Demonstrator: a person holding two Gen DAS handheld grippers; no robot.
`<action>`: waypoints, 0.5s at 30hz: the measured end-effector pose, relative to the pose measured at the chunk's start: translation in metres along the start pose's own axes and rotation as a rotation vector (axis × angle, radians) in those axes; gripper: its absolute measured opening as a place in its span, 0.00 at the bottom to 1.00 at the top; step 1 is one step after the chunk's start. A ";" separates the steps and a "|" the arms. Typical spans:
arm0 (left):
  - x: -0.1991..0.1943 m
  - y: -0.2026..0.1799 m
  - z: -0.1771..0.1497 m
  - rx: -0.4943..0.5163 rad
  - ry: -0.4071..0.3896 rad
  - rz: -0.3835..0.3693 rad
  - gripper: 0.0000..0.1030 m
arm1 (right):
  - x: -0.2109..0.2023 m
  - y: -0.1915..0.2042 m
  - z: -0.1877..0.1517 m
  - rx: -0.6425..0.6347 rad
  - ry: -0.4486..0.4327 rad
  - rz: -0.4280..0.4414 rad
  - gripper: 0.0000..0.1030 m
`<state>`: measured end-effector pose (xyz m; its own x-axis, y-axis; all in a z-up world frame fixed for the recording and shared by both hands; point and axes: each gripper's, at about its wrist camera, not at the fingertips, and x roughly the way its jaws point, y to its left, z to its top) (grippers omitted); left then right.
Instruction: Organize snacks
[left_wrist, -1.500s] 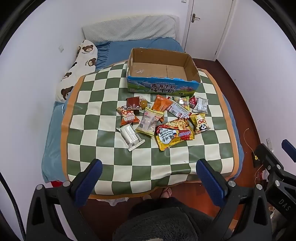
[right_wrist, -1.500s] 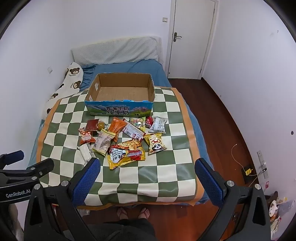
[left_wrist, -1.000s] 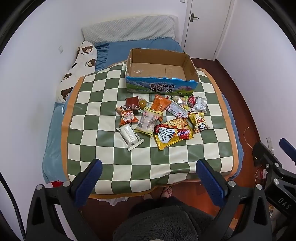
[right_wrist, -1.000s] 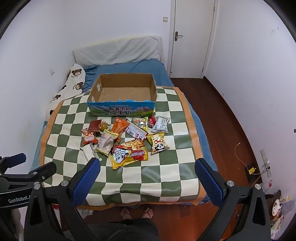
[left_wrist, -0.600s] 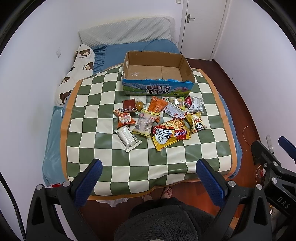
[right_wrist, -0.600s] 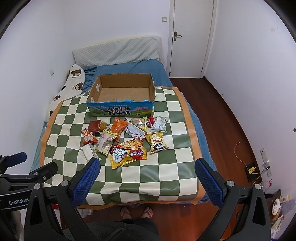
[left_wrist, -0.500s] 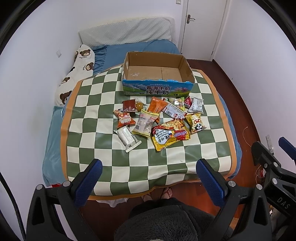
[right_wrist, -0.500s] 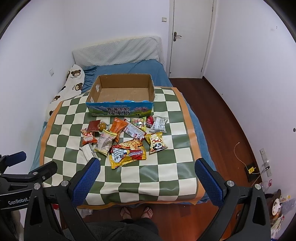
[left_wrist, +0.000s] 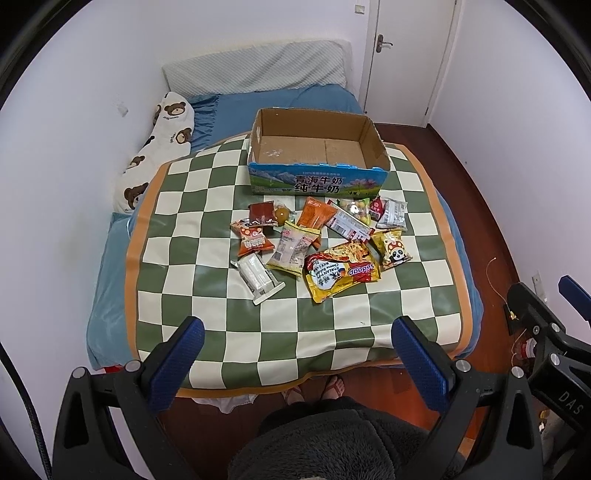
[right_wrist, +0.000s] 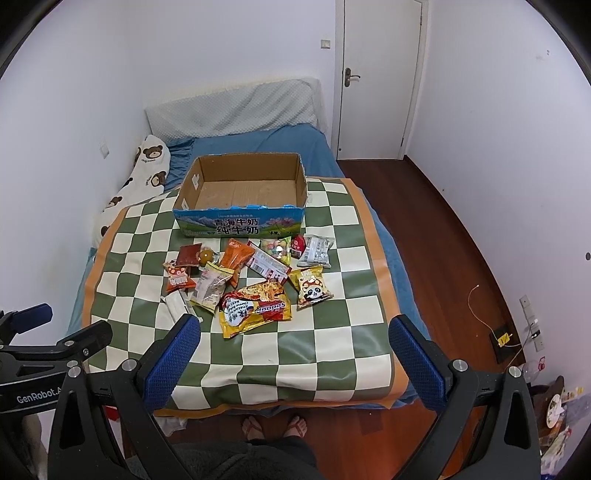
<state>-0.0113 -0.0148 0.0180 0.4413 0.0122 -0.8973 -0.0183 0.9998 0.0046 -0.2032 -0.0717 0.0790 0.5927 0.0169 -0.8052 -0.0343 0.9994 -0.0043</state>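
Several snack packets lie in a loose heap on the green-and-cream checkered mat (left_wrist: 207, 306) (right_wrist: 332, 332): a large yellow-red noodle packet (left_wrist: 341, 271) (right_wrist: 255, 308), a yellow panda packet (left_wrist: 391, 249) (right_wrist: 310, 288), an orange packet (left_wrist: 316, 214) (right_wrist: 236, 258) and a white bar packet (left_wrist: 256, 275). Behind them stands an empty cardboard box (left_wrist: 317, 177) (right_wrist: 240, 218) with a blue printed front. My left gripper (left_wrist: 295, 345) and right gripper (right_wrist: 293, 345) hover open over the mat's near edge, well short of the snacks, holding nothing.
The mat covers a bed with a blue sheet (left_wrist: 110, 266), a grey headboard cushion (left_wrist: 255, 70) and a bear-print pillow (left_wrist: 159, 151) along the left wall. A closed door (right_wrist: 380, 74) and wooden floor (right_wrist: 461, 258) lie right. The person's feet (right_wrist: 273, 424) stand at the bed's foot.
Both views have drifted slightly back from the bed; the box and snacks sit a little farther away. Nothing on the mat has moved, and both grippers stay open.
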 end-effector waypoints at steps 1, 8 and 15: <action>0.000 0.000 0.000 -0.003 -0.001 0.000 1.00 | 0.000 0.000 -0.001 0.000 -0.002 -0.001 1.00; -0.001 0.001 -0.002 -0.009 -0.006 0.006 1.00 | -0.002 0.001 -0.002 -0.002 -0.006 0.000 1.00; -0.003 0.004 -0.002 -0.028 -0.014 0.011 1.00 | -0.002 0.004 0.002 -0.016 -0.011 0.008 1.00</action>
<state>-0.0146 -0.0110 0.0197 0.4537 0.0240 -0.8908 -0.0482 0.9988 0.0024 -0.2031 -0.0680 0.0821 0.6014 0.0254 -0.7985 -0.0516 0.9986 -0.0072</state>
